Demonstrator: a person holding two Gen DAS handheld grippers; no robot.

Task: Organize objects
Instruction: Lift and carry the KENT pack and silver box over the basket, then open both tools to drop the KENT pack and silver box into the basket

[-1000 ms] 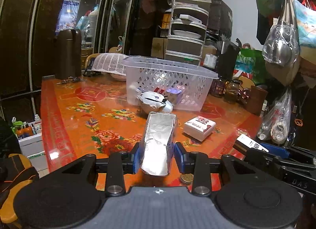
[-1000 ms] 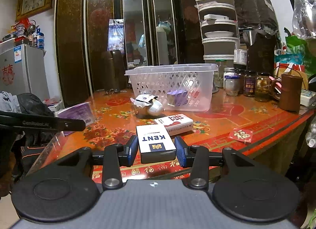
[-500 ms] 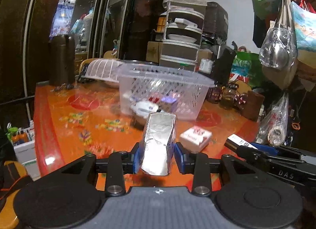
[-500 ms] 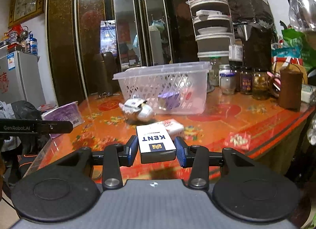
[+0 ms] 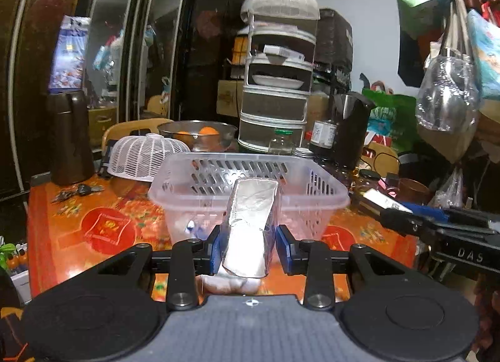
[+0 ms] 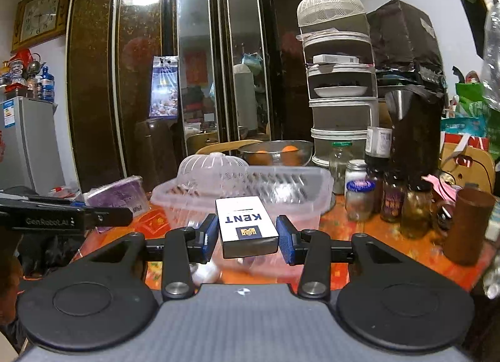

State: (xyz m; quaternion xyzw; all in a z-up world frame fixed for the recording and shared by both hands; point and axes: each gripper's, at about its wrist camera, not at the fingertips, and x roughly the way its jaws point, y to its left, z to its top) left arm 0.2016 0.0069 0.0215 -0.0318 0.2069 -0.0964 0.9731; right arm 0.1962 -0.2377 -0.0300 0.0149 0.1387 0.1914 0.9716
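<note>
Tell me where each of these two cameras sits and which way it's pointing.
Left wrist view: sits on the left gripper, looking forward along its fingers at the clear plastic slotted basket; its blue pads clamp a silver foil-wrapped pack, and the right gripper shows at the right edge.
Right wrist view: sits on the right gripper, facing the same basket and the dark mirrored cabinet; it clamps a white KENT carton, and the left gripper shows at the left edge.
Shared: basket, steel bowl of oranges, tiered food cover.

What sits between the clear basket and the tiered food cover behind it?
A steel bowl holding oranges sits between the clear basket and the tiered food cover, beside the white mesh dome; the right wrist view shows it.
</note>
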